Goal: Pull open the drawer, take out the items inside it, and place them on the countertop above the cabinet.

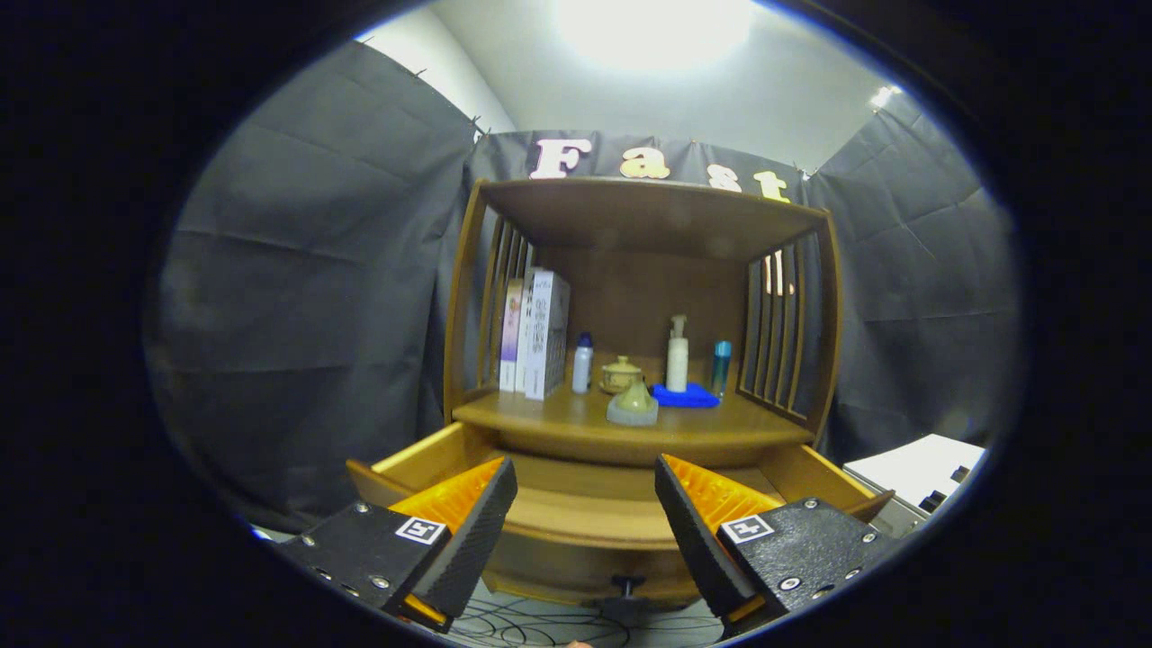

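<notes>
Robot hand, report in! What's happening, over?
Gripper open, holding nothing. Drawer pulled open just ahead of the fingers. Small pot on countertop. Nothing blocking.

Gripper-mounted — near, facing cabinet (630, 297)

The wooden countertop (576, 423) carries upright boxes (537, 335), two small bottles (583, 363), a lidded pot (621, 374), a pump bottle (677, 354) and a blue cloth (686, 396).

The gripper (585, 517) fingers stand apart, holding nothing.

We are seeing books (535, 333) standing beside a small bottle (582, 363), a lidded jar (621, 373), a pump bottle (677, 353) and a blue cloth (684, 396).
</notes>
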{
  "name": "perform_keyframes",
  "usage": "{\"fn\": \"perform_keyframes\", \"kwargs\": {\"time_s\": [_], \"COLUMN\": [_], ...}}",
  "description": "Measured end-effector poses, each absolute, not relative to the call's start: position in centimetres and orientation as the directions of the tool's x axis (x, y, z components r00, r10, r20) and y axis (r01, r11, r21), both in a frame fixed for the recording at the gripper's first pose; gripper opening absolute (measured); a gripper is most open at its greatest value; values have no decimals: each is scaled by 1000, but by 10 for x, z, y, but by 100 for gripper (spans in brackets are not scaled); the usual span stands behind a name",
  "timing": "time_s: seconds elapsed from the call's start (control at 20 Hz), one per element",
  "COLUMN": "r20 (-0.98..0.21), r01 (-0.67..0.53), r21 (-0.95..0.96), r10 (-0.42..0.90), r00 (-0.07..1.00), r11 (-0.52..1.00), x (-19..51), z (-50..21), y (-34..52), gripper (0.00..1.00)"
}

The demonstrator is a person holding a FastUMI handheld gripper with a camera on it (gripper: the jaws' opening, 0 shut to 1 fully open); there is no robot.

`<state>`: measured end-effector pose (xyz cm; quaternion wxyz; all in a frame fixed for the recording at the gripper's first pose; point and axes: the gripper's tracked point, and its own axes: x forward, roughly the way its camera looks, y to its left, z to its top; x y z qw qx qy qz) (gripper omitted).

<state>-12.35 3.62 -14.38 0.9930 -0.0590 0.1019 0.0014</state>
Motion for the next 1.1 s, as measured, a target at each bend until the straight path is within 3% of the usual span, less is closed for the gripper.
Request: {"fn": "perform_keyframes", "kwargs": {"time_s": [0.35, 0.55, 1.1], "r20": [-309, -405, -420], "r01": [101, 70, 114], "r21": [-72, -91, -38], "r10": [-119, -101, -120], "r00": [944, 909, 899], "r11": [992, 993, 993], "x": [-150, -149, -127], "z": [-207, -246, -258], "y": [19, 19, 1], "gripper": [95, 95, 94]}}
